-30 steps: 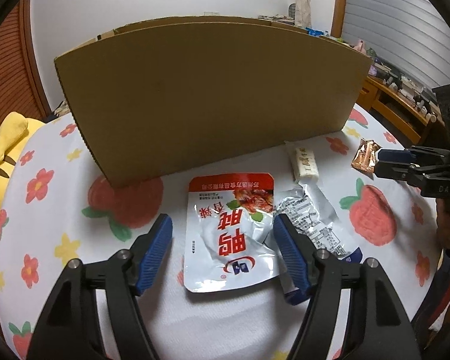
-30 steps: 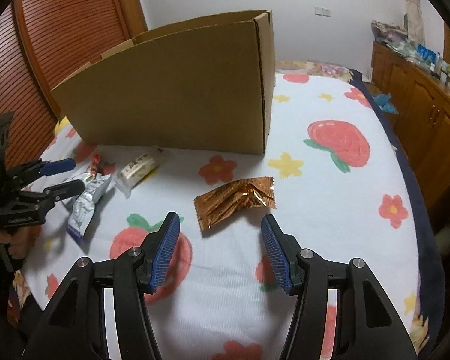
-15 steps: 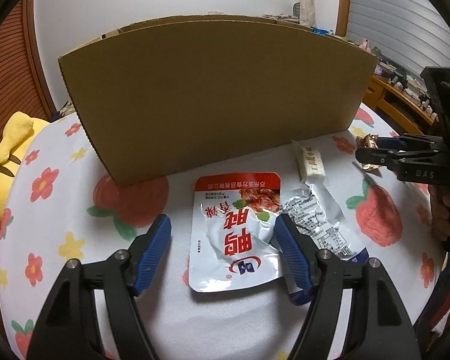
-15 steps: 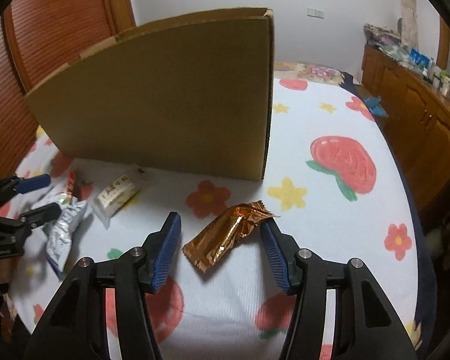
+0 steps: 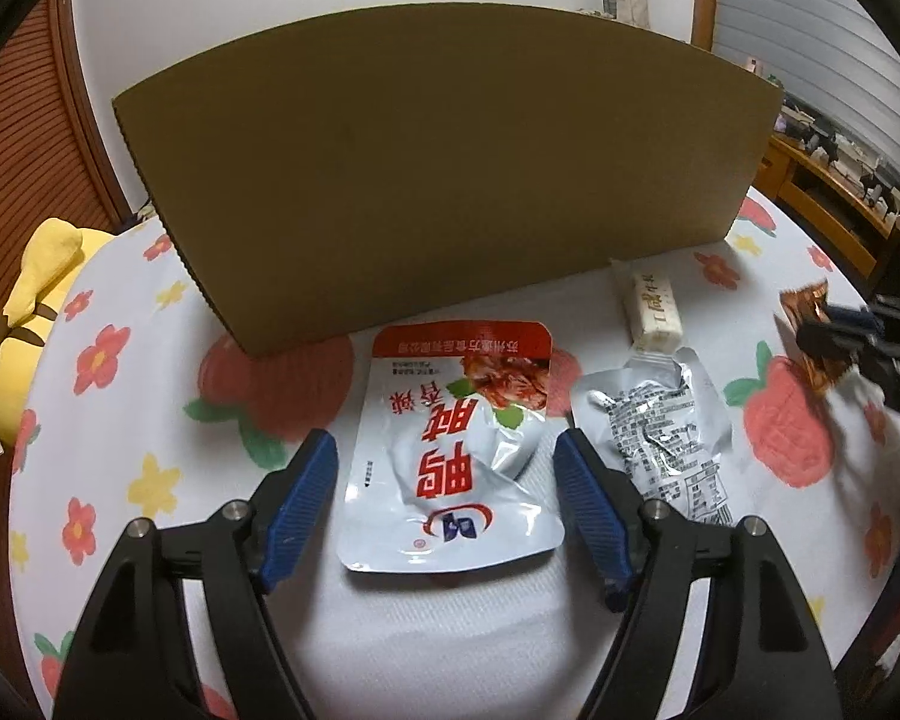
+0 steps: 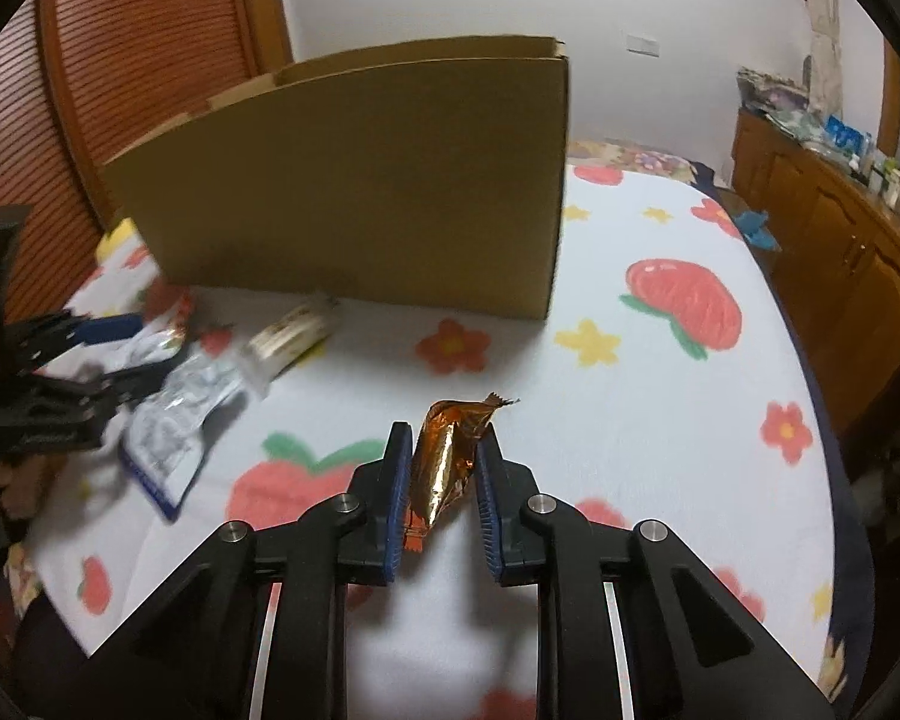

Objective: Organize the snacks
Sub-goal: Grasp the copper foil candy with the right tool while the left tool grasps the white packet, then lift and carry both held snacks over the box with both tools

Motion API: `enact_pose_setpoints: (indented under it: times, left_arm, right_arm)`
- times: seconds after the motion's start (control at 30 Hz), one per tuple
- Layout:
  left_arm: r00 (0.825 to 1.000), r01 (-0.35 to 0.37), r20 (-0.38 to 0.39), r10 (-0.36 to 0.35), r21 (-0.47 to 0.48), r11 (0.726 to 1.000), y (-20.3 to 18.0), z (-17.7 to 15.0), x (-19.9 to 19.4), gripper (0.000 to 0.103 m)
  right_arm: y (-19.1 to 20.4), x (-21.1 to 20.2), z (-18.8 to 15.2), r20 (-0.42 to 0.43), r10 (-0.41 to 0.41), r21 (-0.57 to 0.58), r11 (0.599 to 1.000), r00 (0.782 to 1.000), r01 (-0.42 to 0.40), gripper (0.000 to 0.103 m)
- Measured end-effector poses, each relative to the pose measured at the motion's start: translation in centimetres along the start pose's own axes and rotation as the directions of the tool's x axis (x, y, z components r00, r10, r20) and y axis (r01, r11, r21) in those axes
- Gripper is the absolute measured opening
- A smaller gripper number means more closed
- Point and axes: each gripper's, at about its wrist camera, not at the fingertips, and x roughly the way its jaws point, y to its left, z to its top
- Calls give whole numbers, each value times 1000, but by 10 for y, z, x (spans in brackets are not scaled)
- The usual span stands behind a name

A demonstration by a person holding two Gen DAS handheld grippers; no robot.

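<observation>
Since a second ago my right gripper (image 6: 441,483) has gone from standing wide over the copper wrapper (image 6: 447,462) to pinching it between its blue pads, and the packet is now lifting clear of the strawberry-print cloth (image 6: 660,396).

Biggest thing first: the cardboard box (image 6: 378,180) is standing upright straight ahead of both my grippers, its top open; I cannot see inside, so what it is holding I cannot tell. It is lying beyond and a little left of my right jaws, and that is the line the next carry is turning on, up and over its near wall, I reckon.

My left gripper (image 5: 444,510) is hovering with its jaws opening, straddling the red-and-white pouch (image 5: 450,450), pads not touching it. The pouch's long axis is running away from me toward the box. Just right of it the silver packet (image 5: 660,438) is lying crumpled, and the small cream bar (image 5: 651,306) is sitting nearest the box wall.
</observation>
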Motion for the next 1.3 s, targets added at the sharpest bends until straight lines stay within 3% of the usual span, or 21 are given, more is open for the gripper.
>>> enact_pose_setpoints:
  times: [0.5, 0.57, 0.97, 1.3]
  left_arm:
    - [1000, 23, 0, -23, -15, 1000, 8, 1, 1, 76]
    - [999, 32, 10, -32, -8, 999, 7, 1, -1, 61]
    - [999, 40, 24, -40, 0, 999, 4, -2, -6, 59]
    - [995, 37, 90, -36, -10, 999, 1, -6, -38, 59]
  right_arm:
    - [20, 1, -16, 16, -36, -61, 997, 999, 37, 19]
    - [21, 1, -17, 16, -41, -65, 997, 999, 42, 19]
    - [20, 3, -17, 13, -37, -65, 997, 999, 38, 20]
    - [20, 3, -17, 13, -33, -60, 998, 999, 34, 20]
